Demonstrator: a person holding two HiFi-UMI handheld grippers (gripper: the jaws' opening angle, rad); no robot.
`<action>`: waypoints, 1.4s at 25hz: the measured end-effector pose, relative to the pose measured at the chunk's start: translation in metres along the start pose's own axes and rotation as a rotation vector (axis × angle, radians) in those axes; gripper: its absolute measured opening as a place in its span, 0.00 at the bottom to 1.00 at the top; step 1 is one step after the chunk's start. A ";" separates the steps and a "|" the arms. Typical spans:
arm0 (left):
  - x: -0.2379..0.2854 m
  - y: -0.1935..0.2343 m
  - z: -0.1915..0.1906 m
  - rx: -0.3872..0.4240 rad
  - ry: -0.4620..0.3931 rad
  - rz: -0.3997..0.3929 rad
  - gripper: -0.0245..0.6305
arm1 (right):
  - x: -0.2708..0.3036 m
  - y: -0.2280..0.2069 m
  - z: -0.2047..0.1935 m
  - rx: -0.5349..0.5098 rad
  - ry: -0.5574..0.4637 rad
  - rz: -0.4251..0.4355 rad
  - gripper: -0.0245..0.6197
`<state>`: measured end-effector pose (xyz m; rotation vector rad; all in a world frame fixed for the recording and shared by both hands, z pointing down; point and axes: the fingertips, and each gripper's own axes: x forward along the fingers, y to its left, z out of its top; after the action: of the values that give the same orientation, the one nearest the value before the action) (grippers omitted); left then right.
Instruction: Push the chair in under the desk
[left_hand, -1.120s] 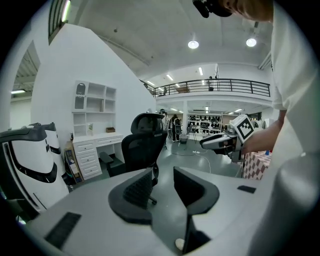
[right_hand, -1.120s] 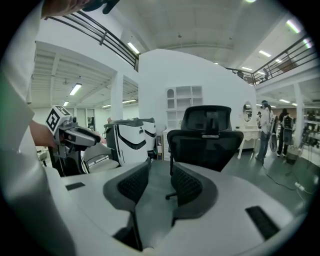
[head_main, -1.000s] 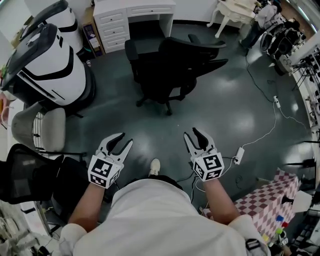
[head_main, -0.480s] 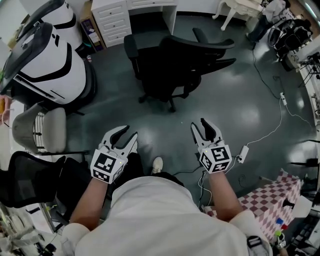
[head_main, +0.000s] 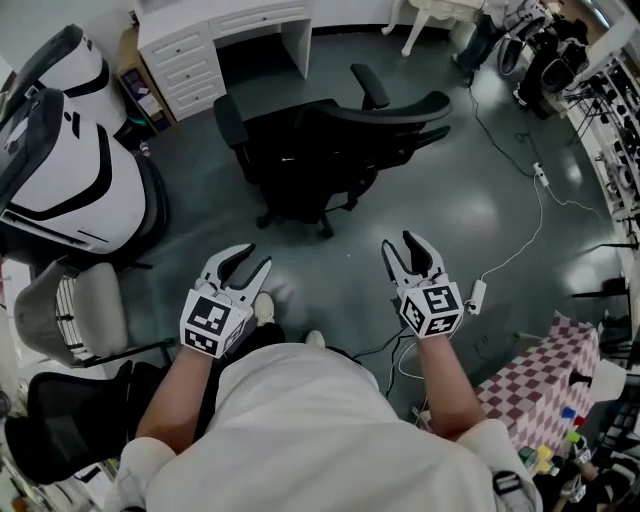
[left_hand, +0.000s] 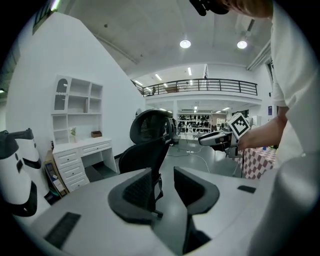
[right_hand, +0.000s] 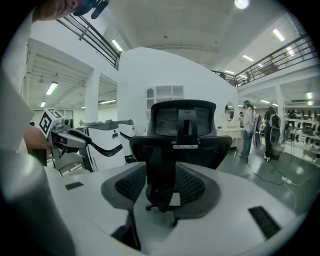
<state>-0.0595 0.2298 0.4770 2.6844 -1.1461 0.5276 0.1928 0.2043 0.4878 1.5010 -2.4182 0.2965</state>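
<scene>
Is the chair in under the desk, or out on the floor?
Out. The black chair stands in the open, apart from the white desk, with bare floor showing between them.

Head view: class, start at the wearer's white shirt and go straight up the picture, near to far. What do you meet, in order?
white shirt → black office chair → white desk with drawers

Left gripper (head_main: 255, 262) fingers apart; right gripper's (head_main: 397, 247) just widening; both empty.
</scene>
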 end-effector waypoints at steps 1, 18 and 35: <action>0.006 0.008 0.003 0.010 -0.004 -0.016 0.25 | 0.005 -0.003 0.002 0.000 0.002 -0.016 0.30; 0.082 0.100 0.027 0.169 0.018 -0.209 0.32 | 0.086 -0.053 0.063 0.089 -0.030 -0.196 0.46; 0.172 0.104 0.016 0.297 0.158 -0.211 0.36 | 0.134 -0.095 0.080 0.068 -0.009 -0.119 0.53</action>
<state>-0.0205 0.0392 0.5310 2.8976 -0.7841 0.9169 0.2111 0.0242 0.4608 1.6707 -2.3355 0.3512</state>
